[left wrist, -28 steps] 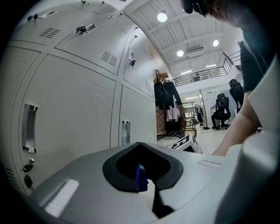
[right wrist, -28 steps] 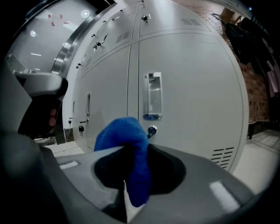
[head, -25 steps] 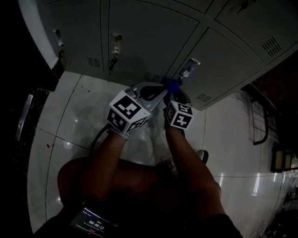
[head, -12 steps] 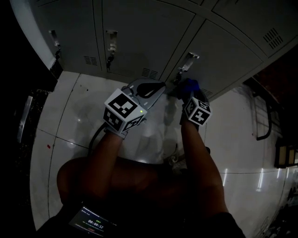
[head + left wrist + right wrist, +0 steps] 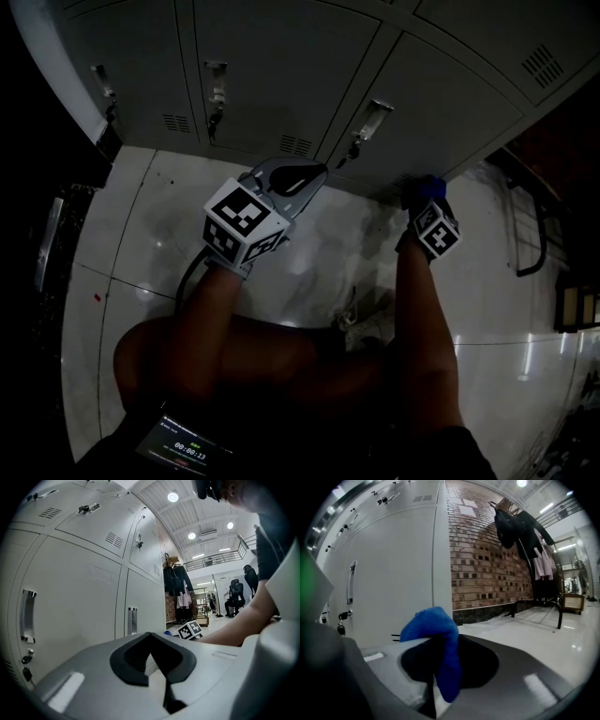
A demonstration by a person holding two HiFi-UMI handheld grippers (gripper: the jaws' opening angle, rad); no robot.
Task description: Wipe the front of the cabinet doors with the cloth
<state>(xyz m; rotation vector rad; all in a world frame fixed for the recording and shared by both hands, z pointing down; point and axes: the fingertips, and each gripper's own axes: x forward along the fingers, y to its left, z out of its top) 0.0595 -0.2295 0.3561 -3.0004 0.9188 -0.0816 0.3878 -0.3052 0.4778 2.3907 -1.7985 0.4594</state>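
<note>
Wiping well here means, I judge, pressing the cloth [image 5: 436, 634] flat against the cabinet doors [image 5: 393, 573] and sweeping in overlapping strokes, steering around the handle [image 5: 350, 581] and the lock below it. The right gripper [image 5: 432, 681] has its jaws clamped on the cloth. In the head view it sits at 2 o'clock, by the bottom edge of the rightmost door, close above the floor [image 5: 328, 253]; whether cloth meets metal I cannot tell. The left gripper [image 5: 151, 641] hangs near centre, jaws pressed together with nothing between them. The cloth is bright blue and plush, bunched into a fold drooping over the jaws.
</note>
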